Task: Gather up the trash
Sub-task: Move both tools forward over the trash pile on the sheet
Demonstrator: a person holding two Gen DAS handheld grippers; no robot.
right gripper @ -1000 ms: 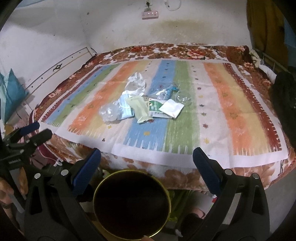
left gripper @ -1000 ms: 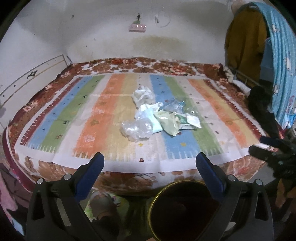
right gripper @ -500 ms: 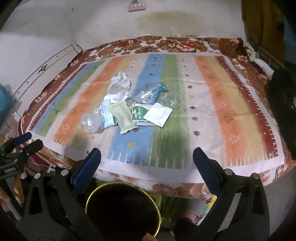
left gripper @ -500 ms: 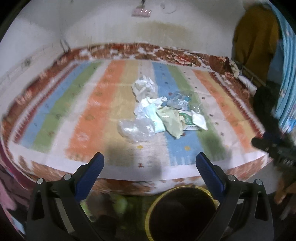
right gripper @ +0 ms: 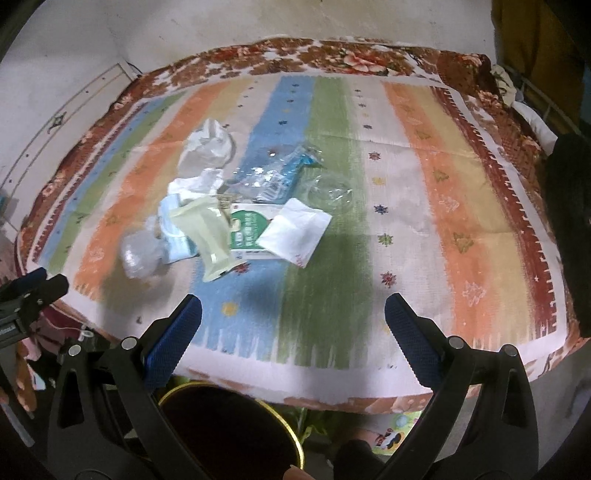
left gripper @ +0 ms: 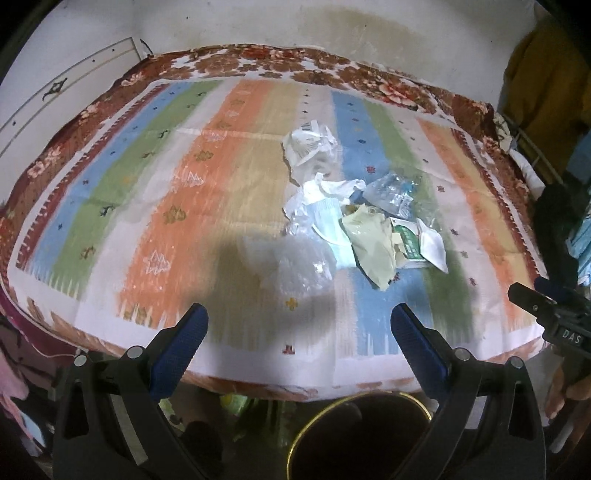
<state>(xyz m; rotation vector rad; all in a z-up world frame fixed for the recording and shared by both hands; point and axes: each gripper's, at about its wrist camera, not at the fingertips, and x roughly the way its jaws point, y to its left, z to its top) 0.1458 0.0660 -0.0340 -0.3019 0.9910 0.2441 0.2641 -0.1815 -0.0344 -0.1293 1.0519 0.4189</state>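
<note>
A heap of trash lies in the middle of a striped bed cover (left gripper: 236, 192) (right gripper: 424, 206): a crumpled white wrapper (left gripper: 308, 142) (right gripper: 208, 146), a clear plastic bag (left gripper: 304, 267) (right gripper: 142, 251), a pale green packet (left gripper: 371, 243) (right gripper: 210, 230), a white sachet (left gripper: 432, 245) (right gripper: 295, 230), a green-and-white pack (right gripper: 249, 230) and a crushed clear bottle (left gripper: 393, 194) (right gripper: 275, 173). My left gripper (left gripper: 297, 325) is open and empty above the bed's near edge. My right gripper (right gripper: 293, 317) is open and empty there too. A dark bin with a gold rim (left gripper: 360, 435) (right gripper: 229, 432) stands below both.
The bed fills the space to a stained wall (left gripper: 332, 29). Dark clothes (right gripper: 569, 206) hang at the right edge of the bed. The right gripper shows at the right of the left wrist view (left gripper: 546, 306). The left gripper shows at the left of the right wrist view (right gripper: 26, 295).
Both grippers have moved forward over the bed's near edge toward the trash heap. The trash looks larger and closer. Both stay open.
</note>
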